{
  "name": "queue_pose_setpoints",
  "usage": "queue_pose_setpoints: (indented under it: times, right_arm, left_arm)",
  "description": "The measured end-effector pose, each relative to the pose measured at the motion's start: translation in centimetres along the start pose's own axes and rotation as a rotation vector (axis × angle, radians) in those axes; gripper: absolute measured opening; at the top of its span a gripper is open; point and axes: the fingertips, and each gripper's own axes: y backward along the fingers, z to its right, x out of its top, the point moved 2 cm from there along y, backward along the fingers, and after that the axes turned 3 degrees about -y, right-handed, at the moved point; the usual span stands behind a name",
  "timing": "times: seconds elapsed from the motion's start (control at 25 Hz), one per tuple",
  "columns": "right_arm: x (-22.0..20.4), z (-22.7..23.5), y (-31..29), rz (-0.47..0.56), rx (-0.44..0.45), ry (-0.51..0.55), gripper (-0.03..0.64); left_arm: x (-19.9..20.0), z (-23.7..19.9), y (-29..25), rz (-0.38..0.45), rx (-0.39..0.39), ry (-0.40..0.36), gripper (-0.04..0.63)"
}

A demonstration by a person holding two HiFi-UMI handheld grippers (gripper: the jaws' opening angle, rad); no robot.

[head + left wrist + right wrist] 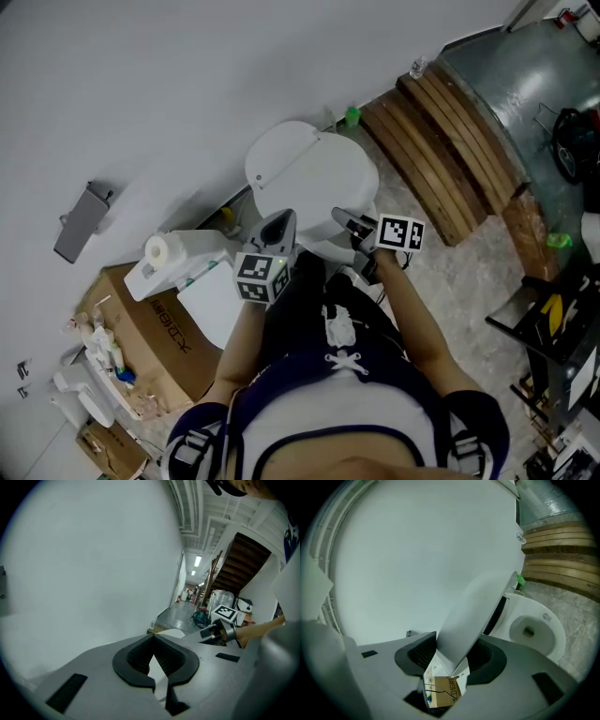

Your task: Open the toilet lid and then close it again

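Note:
The white toilet (323,246) stands against the wall, right below me. Its lid (314,178) is part-way up and tilted. In the right gripper view the lid (478,606) slants up from the jaws, with the open bowl (534,630) to its right. My right gripper (446,679) has the lid's front edge between its jaws; the jaws stand apart, with a gap on the left side. In the head view the right gripper (352,222) is at the lid's near rim. My left gripper (278,225) hovers beside it, left of the lid. That left gripper (161,686) is shut and holds nothing.
A cardboard box (159,328) and a toilet paper roll (159,251) sit to the left of the toilet. Curved wooden slats (450,150) lie to the right, a green bottle (352,117) behind the toilet. Metal racks (553,328) stand at the far right.

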Motion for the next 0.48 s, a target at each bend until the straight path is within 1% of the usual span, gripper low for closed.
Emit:
queue_pose_setpoints:
  times: [0.2,0.48]
  right_arm:
    - [-1.1,1.9,0.9,0.008,-0.035,-0.030,0.163]
    - [-2.1,3.4,1.9,0.001,-0.066,-0.056,0.172]
  left_arm:
    - [-0.8,1.2,-0.2,-0.027,-0.016,-0.024,0.006]
    - [-3.3,3.4,-0.6,-0.088,-0.055,-0.027,0.006]
